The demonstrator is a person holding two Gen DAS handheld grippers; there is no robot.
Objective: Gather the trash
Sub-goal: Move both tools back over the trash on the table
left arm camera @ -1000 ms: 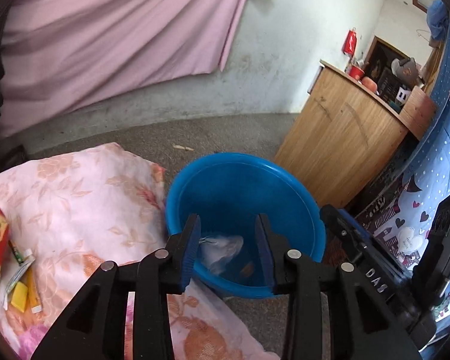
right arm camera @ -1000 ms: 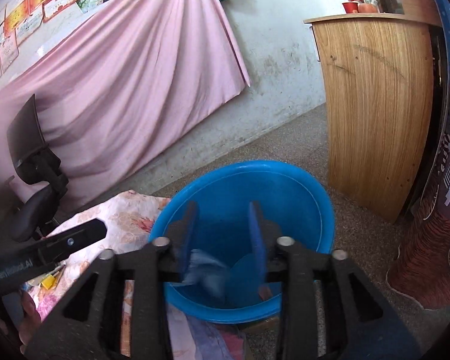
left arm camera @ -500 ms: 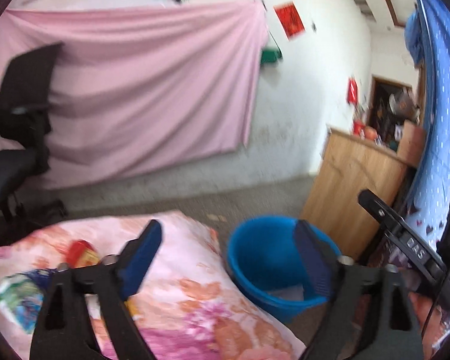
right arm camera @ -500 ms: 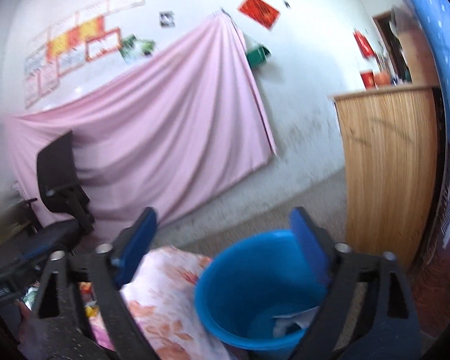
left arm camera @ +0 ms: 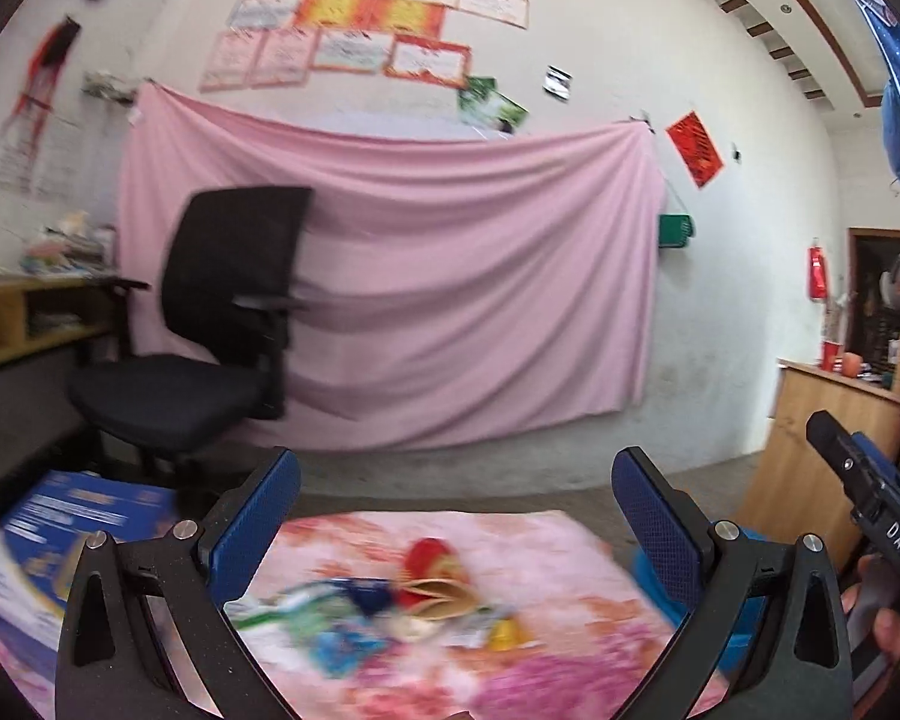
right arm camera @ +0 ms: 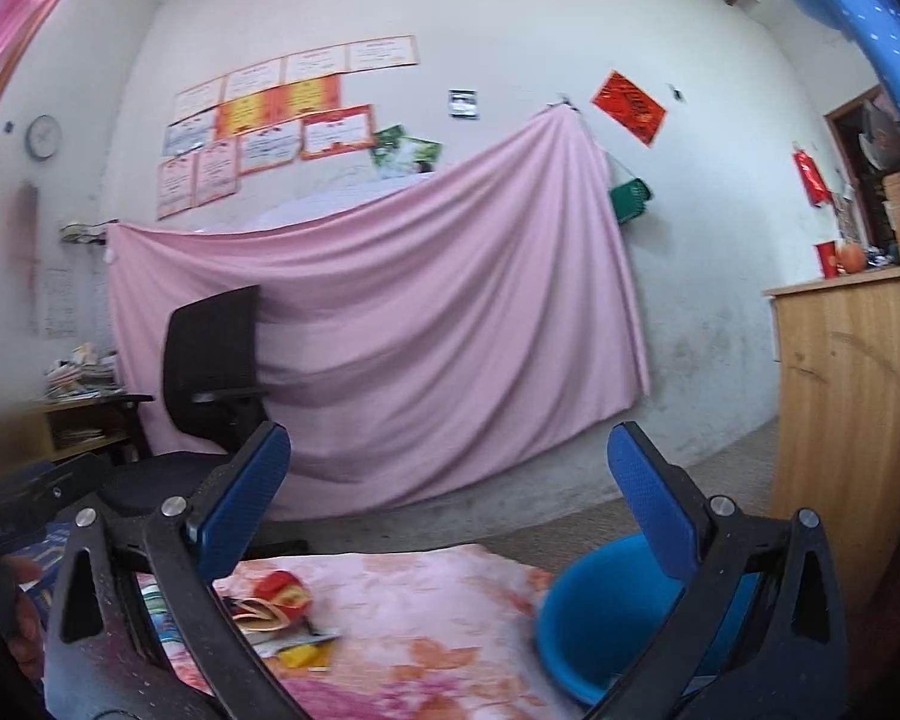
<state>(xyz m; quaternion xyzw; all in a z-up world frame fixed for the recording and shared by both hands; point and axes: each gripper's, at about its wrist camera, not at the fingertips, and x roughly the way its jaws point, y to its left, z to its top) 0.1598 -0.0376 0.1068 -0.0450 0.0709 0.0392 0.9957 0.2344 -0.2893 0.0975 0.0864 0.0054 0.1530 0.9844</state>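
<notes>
A blurred pile of trash [left arm camera: 414, 597] lies on the flowered pink cloth [left arm camera: 570, 618]: a red and yellow packet, green and blue wrappers, a small yellow piece. The same trash pile [right arm camera: 282, 612] shows low left in the right wrist view. My left gripper [left arm camera: 456, 516] stands wide open above the pile, holding nothing. My right gripper [right arm camera: 450, 492] is also wide open and holds nothing. The blue basin [right arm camera: 606, 606] sits off the cloth's right edge; only a sliver of the basin [left arm camera: 645, 570] shows behind the left gripper's right finger.
A black office chair [left arm camera: 210, 360] stands behind the cloth, before a pink sheet [left arm camera: 450, 300] hung on the wall. A blue and white box [left arm camera: 66, 522] lies at the left. A wooden cabinet [right arm camera: 852, 414] stands at the right. A hand [left arm camera: 876, 618] holds the other gripper.
Both grippers have risen away from the blue basin, opened wide and swung left toward the trash on the cloth. Crumpled paper seen between their fingers over the basin is no longer held.
</notes>
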